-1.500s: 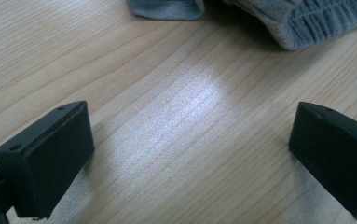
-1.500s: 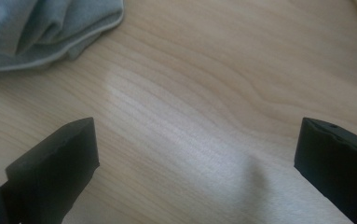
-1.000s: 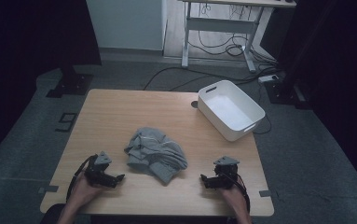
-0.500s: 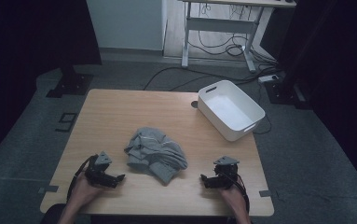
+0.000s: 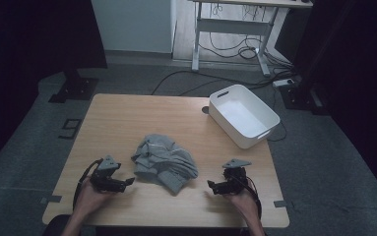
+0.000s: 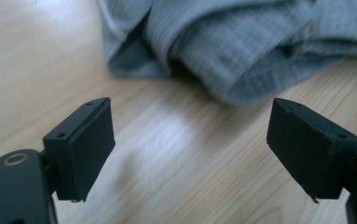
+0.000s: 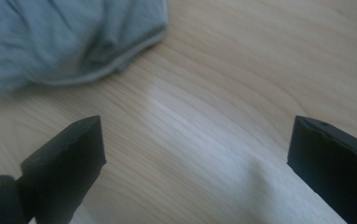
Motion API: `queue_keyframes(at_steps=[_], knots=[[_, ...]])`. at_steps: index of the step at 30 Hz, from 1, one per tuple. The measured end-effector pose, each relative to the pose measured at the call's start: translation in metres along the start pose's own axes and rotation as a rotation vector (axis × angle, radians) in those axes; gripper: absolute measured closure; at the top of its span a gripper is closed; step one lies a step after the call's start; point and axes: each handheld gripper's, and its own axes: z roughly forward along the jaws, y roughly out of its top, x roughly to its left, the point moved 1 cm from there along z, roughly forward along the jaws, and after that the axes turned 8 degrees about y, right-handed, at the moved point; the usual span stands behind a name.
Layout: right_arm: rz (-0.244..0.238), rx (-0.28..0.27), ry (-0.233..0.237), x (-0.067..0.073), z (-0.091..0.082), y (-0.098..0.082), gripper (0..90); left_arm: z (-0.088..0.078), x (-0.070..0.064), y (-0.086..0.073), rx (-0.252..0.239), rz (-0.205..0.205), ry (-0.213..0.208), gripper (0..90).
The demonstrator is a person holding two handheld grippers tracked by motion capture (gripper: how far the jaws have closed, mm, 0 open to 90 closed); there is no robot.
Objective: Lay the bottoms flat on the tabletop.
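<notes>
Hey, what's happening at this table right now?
A person sits at a wooden table with a two-jaw gripper in each hand, facing a crumpled grey cloth in the middle. The left gripper and the right gripper point inward at the cloth from either side, both open and not touching it; the left jaws have just been closing a little, with nothing between them. An empty white bin sits at the far right corner.

The left gripper (image 5: 127, 182) and the right gripper (image 5: 210, 186) are held low in the two hands, pointing inward toward each other. Both have jaws apart with nothing between them; the left jaws have just been closing a little.
</notes>
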Motion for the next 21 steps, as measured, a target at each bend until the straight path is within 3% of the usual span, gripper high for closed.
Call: queue_keyframes(at_steps=[3,7,8,9,13,21], knots=[[-0.038,0.001,0.026,0.010,0.000,0.020,13.4,0.000,-0.005,0.011,-0.016,0.030,0.003,17.2],[-0.071,0.000,0.054,0.018,0.001,0.038,15.9,0.001,-0.008,0.019,-0.033,0.038,-0.010,20.7],[-0.096,0.006,0.078,0.025,0.003,0.050,18.1,0.002,-0.008,0.021,-0.033,0.042,-0.012,22.3],[-0.096,0.006,0.078,0.025,0.003,0.050,19.1,0.002,-0.009,0.023,-0.033,0.048,-0.013,22.3],[-0.147,0.016,0.121,0.040,0.013,0.078,26.3,0.005,-0.013,0.031,-0.037,0.067,-0.022,27.8],[-0.196,0.049,0.182,0.055,0.035,0.108,40.3,0.019,-0.014,0.034,0.006,0.076,-0.036,36.6]])
